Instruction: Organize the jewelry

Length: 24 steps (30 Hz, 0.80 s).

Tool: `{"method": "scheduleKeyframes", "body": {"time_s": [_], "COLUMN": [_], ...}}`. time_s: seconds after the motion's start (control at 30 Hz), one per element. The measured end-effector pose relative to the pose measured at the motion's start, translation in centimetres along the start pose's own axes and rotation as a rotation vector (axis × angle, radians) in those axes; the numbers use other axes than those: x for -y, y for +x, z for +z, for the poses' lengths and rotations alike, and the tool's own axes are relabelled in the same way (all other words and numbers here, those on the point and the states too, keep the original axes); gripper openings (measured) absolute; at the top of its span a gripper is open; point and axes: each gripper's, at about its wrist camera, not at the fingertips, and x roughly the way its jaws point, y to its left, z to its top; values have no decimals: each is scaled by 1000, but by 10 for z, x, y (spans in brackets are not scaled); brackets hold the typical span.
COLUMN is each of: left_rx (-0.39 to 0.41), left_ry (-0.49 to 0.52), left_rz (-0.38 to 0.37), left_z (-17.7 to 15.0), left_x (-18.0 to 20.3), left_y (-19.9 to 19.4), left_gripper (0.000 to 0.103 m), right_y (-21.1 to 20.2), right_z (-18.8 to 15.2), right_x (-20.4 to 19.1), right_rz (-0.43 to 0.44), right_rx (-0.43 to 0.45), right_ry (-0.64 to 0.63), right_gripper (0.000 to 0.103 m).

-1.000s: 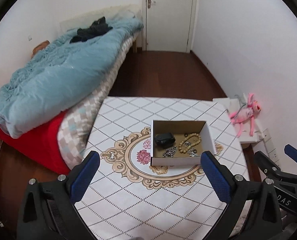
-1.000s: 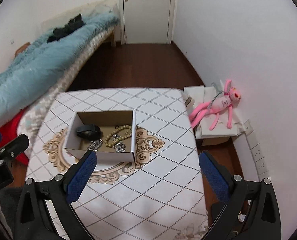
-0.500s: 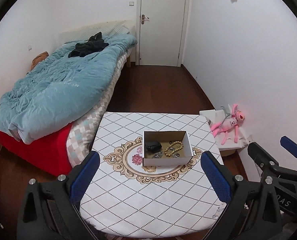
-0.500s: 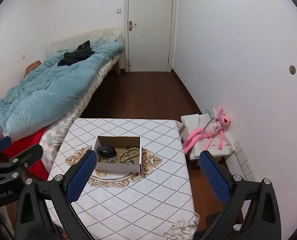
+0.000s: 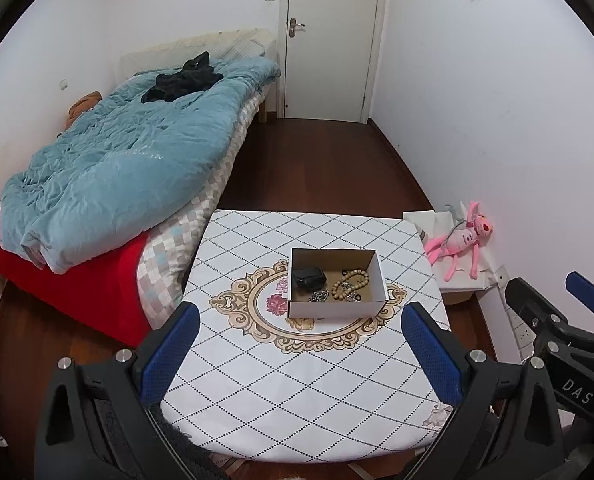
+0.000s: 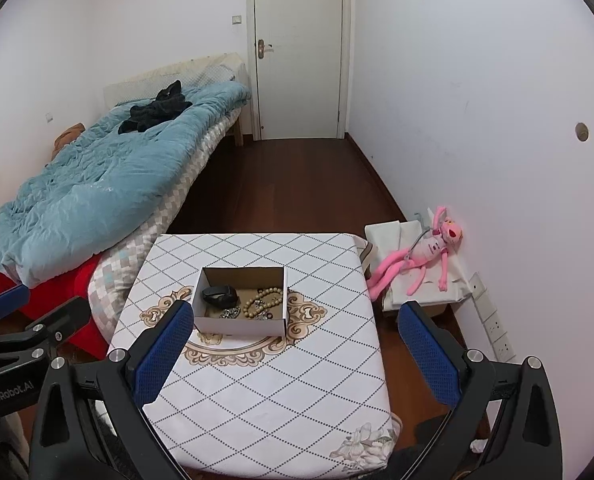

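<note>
A white cardboard box [image 5: 337, 308] [image 6: 239, 326] sits in the middle of a small table with a patterned cloth [image 5: 297, 380] [image 6: 265, 392]. Inside lie a black watch [image 5: 309, 278] [image 6: 219, 295], a wooden bead bracelet [image 5: 351, 282] [image 6: 263, 300] and small silver pieces [image 5: 318, 295] [image 6: 229, 313]. My left gripper [image 5: 299, 356] is open and empty, held high and back over the table's near edge. My right gripper [image 6: 295, 354] is open and empty, likewise high and back from the box.
A bed with a blue duvet [image 5: 117, 168] and red sheet stands left of the table. A pink plush toy [image 5: 463, 240] [image 6: 421, 256] lies on a white stand at the right wall. A shut white door [image 5: 331, 40] is at the far end.
Both grippers have pulled up and back from the table, so the box looks smaller and more of the room shows. Both stay open and empty.
</note>
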Motion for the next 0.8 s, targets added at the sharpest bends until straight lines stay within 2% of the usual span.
{"method": "scheduleKeyframes", "body": {"time_s": [0.27, 0.8], "left_rx": [-48, -173], "left_ry": [-8, 6], "left_rz": [20, 70], "left_z": [10, 22], "left_x": [-1, 0], "left_y": [31, 102], "left_gripper": [103, 103], "right_y": [33, 132], "right_z": [9, 14], "right_x": [-2, -6], "right_rz": [-22, -11], "right_rx": [-44, -219], "right_ry": [7, 10], "right_gripper": [103, 103]}}
